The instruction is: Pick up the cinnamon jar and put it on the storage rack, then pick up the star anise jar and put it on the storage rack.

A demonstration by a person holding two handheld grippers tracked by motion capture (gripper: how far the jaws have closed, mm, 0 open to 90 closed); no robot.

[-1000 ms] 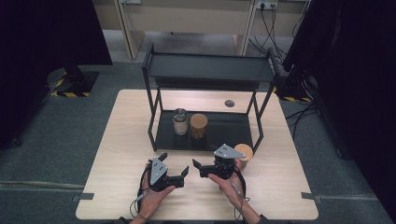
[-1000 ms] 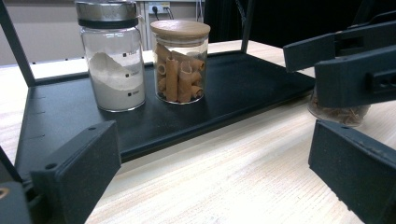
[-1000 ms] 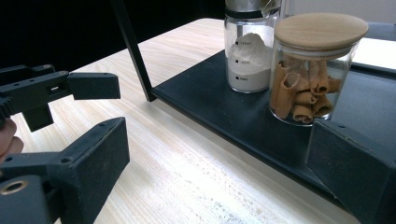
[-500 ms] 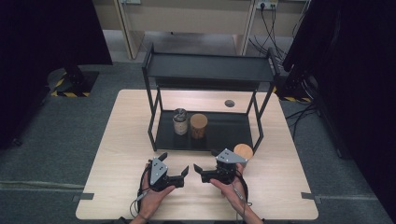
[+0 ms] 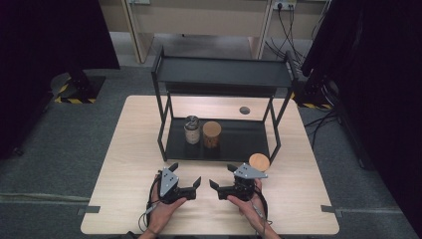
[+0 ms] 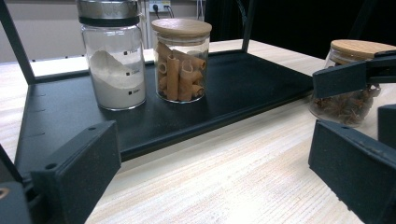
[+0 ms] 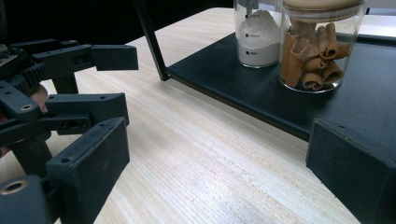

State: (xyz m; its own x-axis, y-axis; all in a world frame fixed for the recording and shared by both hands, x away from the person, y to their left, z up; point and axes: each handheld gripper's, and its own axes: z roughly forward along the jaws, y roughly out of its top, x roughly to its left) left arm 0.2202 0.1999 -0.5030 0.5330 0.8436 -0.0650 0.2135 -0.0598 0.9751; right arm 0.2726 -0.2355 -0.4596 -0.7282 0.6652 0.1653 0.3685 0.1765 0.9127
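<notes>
While right gripper has slid off small glass jar with round wooden lid — now uncovered, just right of black metal shelf — both sets of jaws gape empty; left gripper unmoved. Jar likely next pick.

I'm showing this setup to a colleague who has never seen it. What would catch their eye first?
Most likely the black two-tier shelf at the middle of the wooden table, with a jar of white powder and a jar of pasta tubes side by side on its lower tray. In front of it, the left gripper and right gripper face each other, both open and empty, and a third cork-lidded jar stands on the table by the shelf's front right leg.
</notes>
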